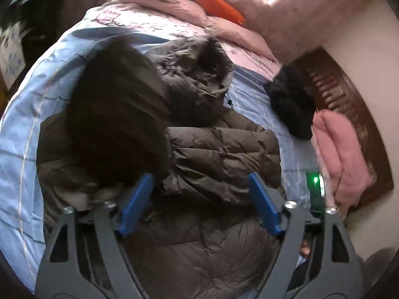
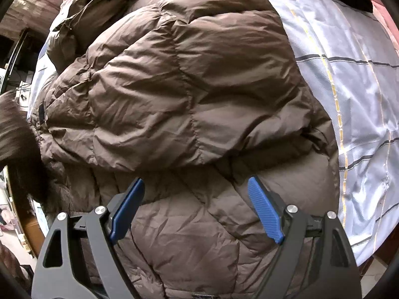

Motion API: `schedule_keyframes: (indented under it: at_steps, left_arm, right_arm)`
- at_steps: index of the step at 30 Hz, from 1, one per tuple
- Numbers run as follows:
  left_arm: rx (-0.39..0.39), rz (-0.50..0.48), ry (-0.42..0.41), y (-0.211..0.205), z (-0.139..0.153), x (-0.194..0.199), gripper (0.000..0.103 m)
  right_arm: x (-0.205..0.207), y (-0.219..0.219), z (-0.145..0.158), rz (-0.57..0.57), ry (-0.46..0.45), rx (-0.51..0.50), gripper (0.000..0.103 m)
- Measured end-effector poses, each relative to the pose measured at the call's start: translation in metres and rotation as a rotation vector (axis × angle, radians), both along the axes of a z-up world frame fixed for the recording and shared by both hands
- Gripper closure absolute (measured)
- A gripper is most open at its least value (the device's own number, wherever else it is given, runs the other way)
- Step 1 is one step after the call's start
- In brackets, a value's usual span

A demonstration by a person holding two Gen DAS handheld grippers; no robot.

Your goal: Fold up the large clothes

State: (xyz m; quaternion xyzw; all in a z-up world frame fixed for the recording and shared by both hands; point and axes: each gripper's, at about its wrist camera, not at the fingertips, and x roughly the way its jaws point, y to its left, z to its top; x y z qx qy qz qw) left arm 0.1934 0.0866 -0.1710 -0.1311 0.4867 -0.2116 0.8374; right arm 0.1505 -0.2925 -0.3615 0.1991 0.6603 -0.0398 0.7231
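Observation:
A large brown quilted down coat [image 1: 219,154] lies spread on a bed with a blue plaid sheet [image 1: 27,114]. Its hood [image 1: 199,74] points toward the pillows, and one sleeve [image 1: 224,147] is folded across the body. A dark blurred mass [image 1: 117,114], seemingly hair, hangs over the coat's left part. My left gripper [image 1: 200,182] is open just above the coat, holding nothing. In the right wrist view the coat [image 2: 189,82] fills the frame, with the folded sleeve on top. My right gripper [image 2: 195,186] is open over the coat body, holding nothing.
Pink bedding [image 1: 174,7] and an orange carrot-shaped plush [image 1: 219,3] lie at the bed's head. A black fuzzy garment [image 1: 291,99] and a folded pink garment [image 1: 339,154] sit at the right edge by a dark wooden frame [image 1: 349,99]. Plaid sheet [image 2: 354,99] shows right of the coat.

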Motion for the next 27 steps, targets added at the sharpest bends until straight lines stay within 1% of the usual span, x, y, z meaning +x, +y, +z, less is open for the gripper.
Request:
schedule_keyframes:
  at_steps: [2,4,6,10,12,13,14,16,18,21,22,23,25,27]
  left_arm:
    - [0.012,0.003,-0.027,0.0,0.004,-0.007,0.015]
    - [0.004,0.036,-0.033,0.009,0.007,-0.003,0.011]
    - [-0.017,0.084,-0.006,0.028,-0.001,0.003,0.011]
    - [-0.068,0.205,0.078,0.063,-0.017,0.021,0.01]
    - [-0.038,0.292,0.153,0.077,-0.035,0.032,0.01]
    - [-0.02,0.321,0.18,0.08,-0.043,0.033,0.01]
    - [0.007,0.351,0.232,0.084,-0.055,0.036,0.01]
    - [0.009,0.354,0.283,0.087,-0.068,0.038,0.01]
    - [0.016,0.337,0.324,0.082,-0.082,0.041,0.01]
    - [0.097,0.317,0.357,0.076,-0.096,0.044,0.01]
    - [0.118,0.319,0.373,0.074,-0.1,0.044,0.01]
    - [0.119,0.326,0.397,0.076,-0.105,0.044,0.01]
    - [0.084,0.341,0.435,0.083,-0.111,0.045,0.009]
    - [0.06,0.36,0.462,0.09,-0.117,0.044,0.009]
  right_arm:
    - [-0.001,0.001,-0.002,-0.012,0.002,0.001,0.018]
    - [-0.001,-0.004,-0.003,-0.024,0.005,0.005,0.018]
    - [-0.001,-0.008,-0.003,-0.036,0.005,0.012,0.018]
    - [-0.001,-0.01,0.001,-0.044,-0.012,0.014,0.018]
    - [-0.001,-0.014,0.006,-0.062,-0.057,0.067,0.018]
    - [-0.001,-0.017,0.009,-0.072,-0.081,0.099,0.018]
    - [0.002,-0.017,0.012,-0.089,-0.108,0.141,0.018]
    - [0.009,-0.015,0.019,-0.113,-0.152,0.202,0.018]
    - [0.021,-0.006,0.025,-0.113,-0.202,0.272,0.018]
    - [0.042,0.013,0.028,-0.093,-0.268,0.367,0.018]
    - [0.046,0.019,0.028,-0.087,-0.278,0.378,0.018]
    - [0.052,0.024,0.026,-0.081,-0.286,0.391,0.018]
    - [0.064,0.033,0.018,-0.077,-0.28,0.433,0.018]
    - [0.069,0.041,0.003,-0.105,-0.248,0.541,0.018]
